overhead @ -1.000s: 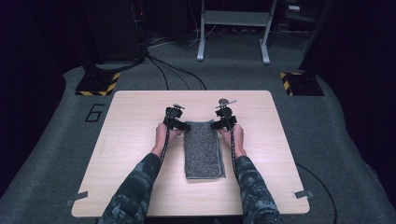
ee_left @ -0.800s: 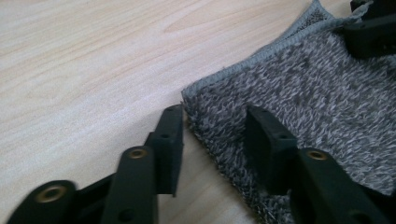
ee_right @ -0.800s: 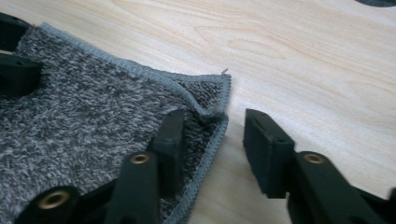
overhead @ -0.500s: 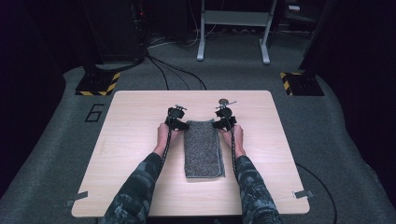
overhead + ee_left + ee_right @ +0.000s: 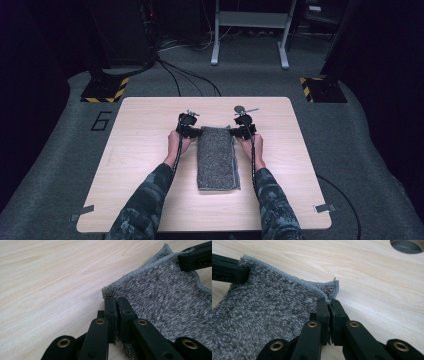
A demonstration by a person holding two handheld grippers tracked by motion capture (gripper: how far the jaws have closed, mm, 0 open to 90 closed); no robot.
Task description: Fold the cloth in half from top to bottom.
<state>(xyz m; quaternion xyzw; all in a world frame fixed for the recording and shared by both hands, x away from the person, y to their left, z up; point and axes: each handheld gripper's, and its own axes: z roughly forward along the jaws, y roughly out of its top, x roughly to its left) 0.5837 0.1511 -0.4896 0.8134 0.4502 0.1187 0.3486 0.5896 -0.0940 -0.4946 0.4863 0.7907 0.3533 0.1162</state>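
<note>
The setting is a recording lab or test studio. A plain wooden table (image 5: 150, 150) stands on grey carpet (image 5: 370, 150) marked with the number 6 (image 5: 101, 121). Hazard-striped stand bases (image 5: 105, 90), floor cables (image 5: 185, 75), a metal frame (image 5: 250, 30) and dark surroundings enclose it.

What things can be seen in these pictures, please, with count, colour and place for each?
towel: one, grey, folded, middle of the table
table: one, light wood, centre of the floor
round hole: one, grey, far part of the table
hazard-striped bases: two, black and yellow, floor beyond the table
metal frame: one, grey, far floor
left gripper: one, black, shut on the towel's far left corner
right gripper: one, black, shut on the far right corner
sleeves: two, camouflage, near edge
</note>
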